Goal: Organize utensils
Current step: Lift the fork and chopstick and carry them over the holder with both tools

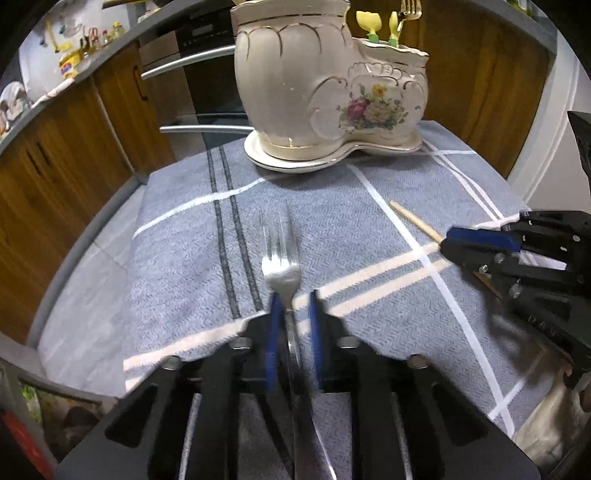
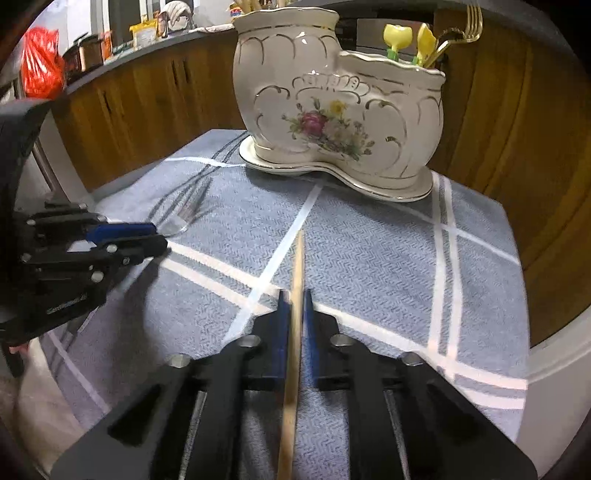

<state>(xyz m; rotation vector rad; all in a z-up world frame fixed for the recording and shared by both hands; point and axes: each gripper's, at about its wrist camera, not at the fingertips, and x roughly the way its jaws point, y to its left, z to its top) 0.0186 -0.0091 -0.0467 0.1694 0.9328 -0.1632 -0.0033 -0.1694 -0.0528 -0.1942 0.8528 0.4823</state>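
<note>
Left wrist view has the left gripper [image 1: 293, 314] clamped on a steel fork [image 1: 281, 266], blue pads pinching the neck just under the tines. The fork's long axis runs straight out along the fingers, tines pointing away toward the ceramic holder [image 1: 317, 85] at the far end of the worktop [image 1: 369, 229]. No earlier shot here, so all I can say is the pads sit tight on the metal.

Right wrist view is the same deal: the right gripper [image 2: 293, 310] is pressed together on a wooden chopstick [image 2: 297, 266], which also lines up with the fingers and points at the holder. It looks like it rests low over the grey checked cloth [image 2: 369, 258], but I can't tell if the tip is touching.

The bit that matters, I'd guess: the holder sits dead ahead of both and has two wells, a tall one and a lower one already holding a gold fork [image 2: 469, 26] and yellow-topped picks [image 2: 397, 37]. Both utensils lie nearly flat, so they'd need tipping upright before dropping in. Neither hand looks clearly nearer.
</note>
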